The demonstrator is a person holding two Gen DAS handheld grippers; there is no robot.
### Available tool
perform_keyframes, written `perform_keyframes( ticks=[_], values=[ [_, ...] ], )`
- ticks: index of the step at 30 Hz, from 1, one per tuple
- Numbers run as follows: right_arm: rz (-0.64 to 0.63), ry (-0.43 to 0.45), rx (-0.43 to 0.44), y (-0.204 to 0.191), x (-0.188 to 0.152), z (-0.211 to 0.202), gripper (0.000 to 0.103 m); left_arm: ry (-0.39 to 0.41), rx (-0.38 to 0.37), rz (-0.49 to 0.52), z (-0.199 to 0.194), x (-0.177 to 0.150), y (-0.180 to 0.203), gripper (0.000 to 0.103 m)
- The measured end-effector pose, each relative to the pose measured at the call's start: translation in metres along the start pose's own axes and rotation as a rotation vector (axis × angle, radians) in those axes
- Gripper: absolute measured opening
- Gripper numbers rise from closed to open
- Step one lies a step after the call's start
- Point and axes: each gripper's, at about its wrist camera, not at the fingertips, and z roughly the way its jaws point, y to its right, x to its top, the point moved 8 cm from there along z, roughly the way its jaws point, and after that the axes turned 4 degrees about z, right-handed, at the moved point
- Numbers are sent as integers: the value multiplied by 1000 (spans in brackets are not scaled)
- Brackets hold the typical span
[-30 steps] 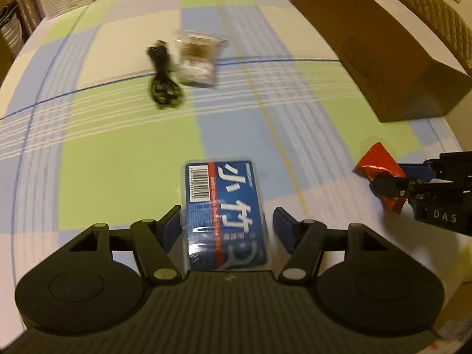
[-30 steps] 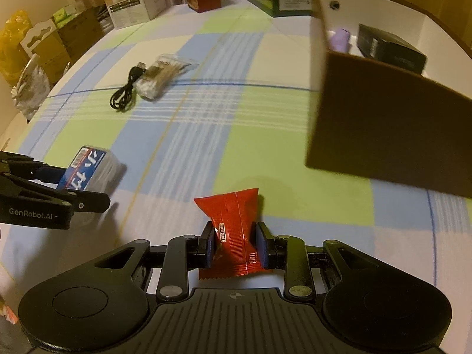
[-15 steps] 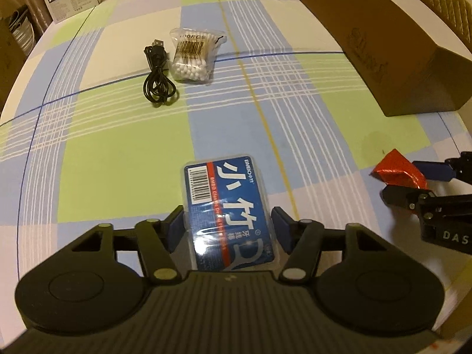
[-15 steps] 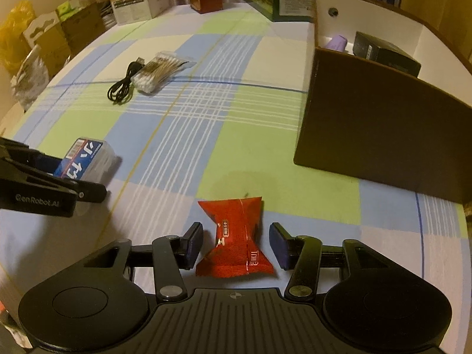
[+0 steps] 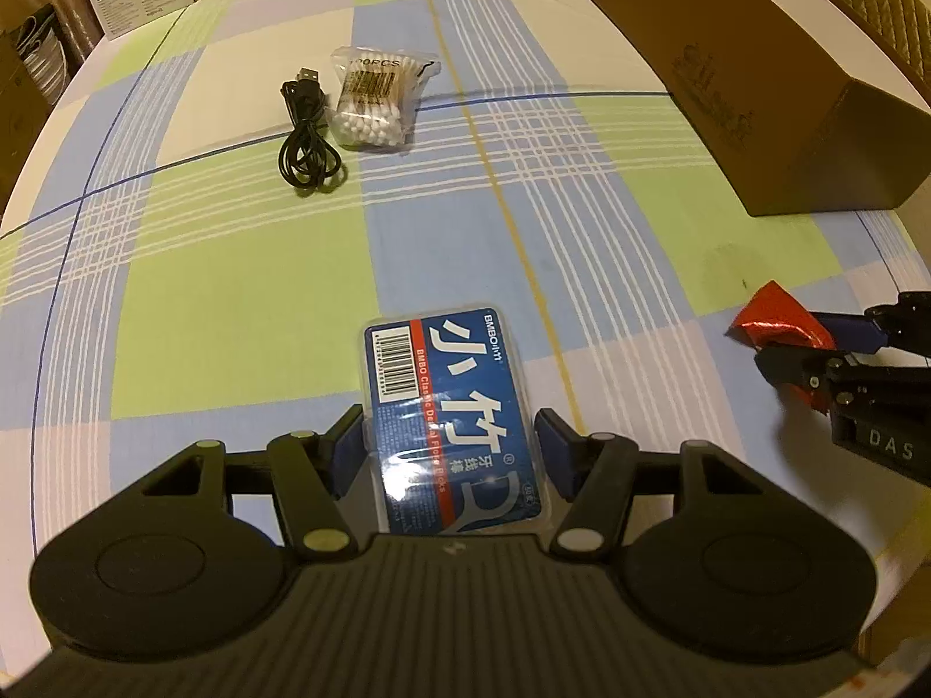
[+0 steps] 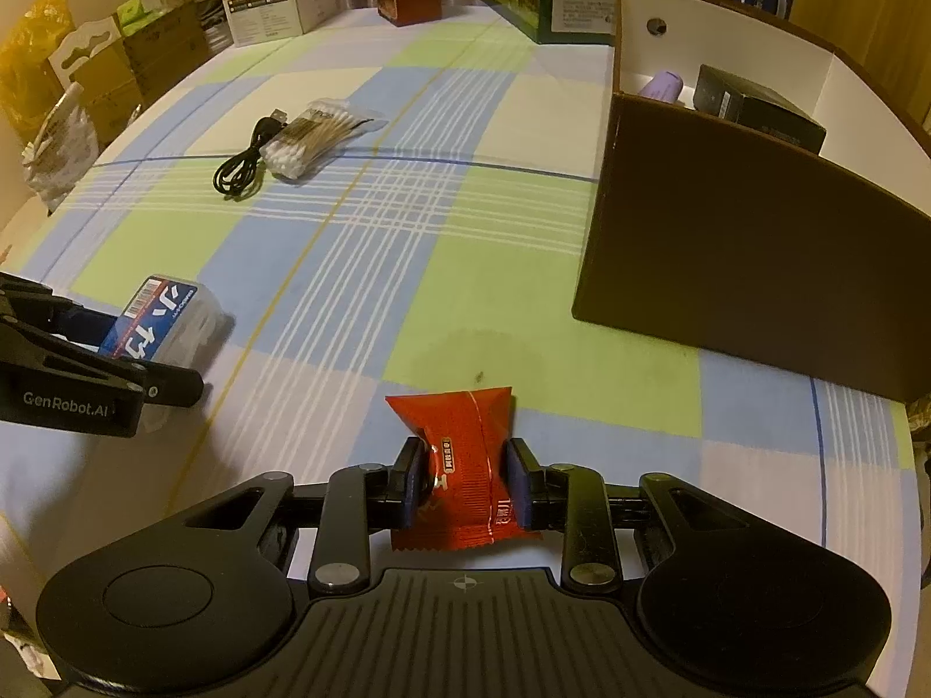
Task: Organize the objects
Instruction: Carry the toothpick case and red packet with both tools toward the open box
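Observation:
A blue dental-floss box (image 5: 448, 395) lies on the checked tablecloth between the fingers of my left gripper (image 5: 448, 436), whose pads touch both its sides. The right wrist view shows the same box (image 6: 169, 314) inside the left gripper (image 6: 157, 349) at the left edge. A red snack packet (image 6: 459, 430) sits in my right gripper (image 6: 462, 465); its jaws are closing and the pads pinch the wrapper. From the left wrist view the packet (image 5: 768, 320) and right gripper (image 5: 797, 343) appear at the far right.
An open brown cardboard box (image 6: 727, 267) stands to the right, holding a purple item (image 6: 660, 84) and a black box (image 6: 756, 107). A bag of cotton swabs (image 5: 372, 99) and a coiled black cable (image 5: 305, 145) lie farther back. Cartons line the table's far edge.
The right gripper held the red packet, spread its jaws half a second ago, and has closed on it again. The left gripper has stayed around the floss box.

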Motion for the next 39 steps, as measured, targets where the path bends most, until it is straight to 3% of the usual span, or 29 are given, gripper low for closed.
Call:
perform_keyframes(
  ticks=[17,30,39],
  values=[
    [90,35,33,22,-1,-31,27,7,-45,22,-18,7,16,56],
    [233,190,95,72,40,-100,27,184,-146,118,-81,83,77,56],
    [254,320,82,118,86,-139,27,281,-196,182,-98,139,126,56]
  ],
)
